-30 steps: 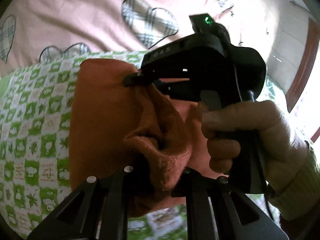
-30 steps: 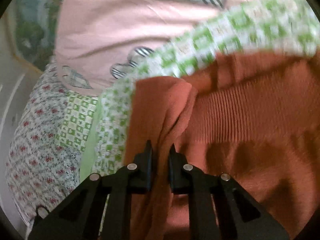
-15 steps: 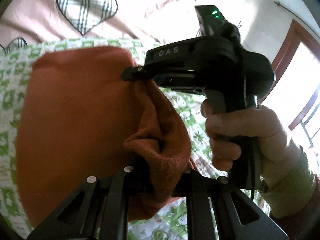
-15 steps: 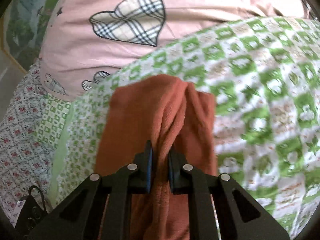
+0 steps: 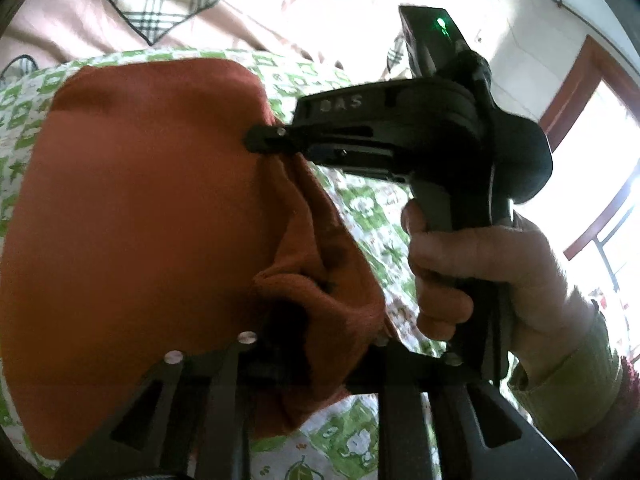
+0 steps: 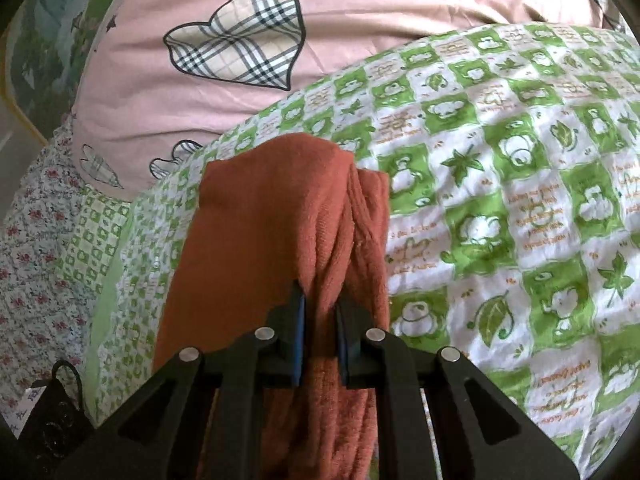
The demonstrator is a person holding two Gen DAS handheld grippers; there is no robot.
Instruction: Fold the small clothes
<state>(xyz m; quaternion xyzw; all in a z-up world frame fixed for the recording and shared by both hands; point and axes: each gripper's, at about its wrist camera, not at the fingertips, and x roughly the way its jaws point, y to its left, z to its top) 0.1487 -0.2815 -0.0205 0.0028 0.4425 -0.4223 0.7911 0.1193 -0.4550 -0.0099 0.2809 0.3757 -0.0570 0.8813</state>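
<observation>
A rust-orange knit garment (image 5: 132, 232) hangs folded over, lifted above the bed. My left gripper (image 5: 320, 332) is shut on a bunched edge of it at the bottom of the left wrist view. My right gripper (image 5: 264, 140) shows in that same view, held by a hand, pinching the garment's edge farther up. In the right wrist view my right gripper (image 6: 320, 320) is shut on a fold of the orange garment (image 6: 272, 220), which drapes down and forward over the sheet.
A green-and-white checked sheet (image 6: 500, 200) covers the bed. A pink duvet with plaid hearts (image 6: 236, 48) lies behind it. A floral fabric (image 6: 32, 248) is at the left. A window with a brown frame (image 5: 580, 92) is at the right.
Both grippers have lifted the garment and swung it left, so it now hangs folded and the checked sheet lies uncovered on the right. Both stay shut on it.
</observation>
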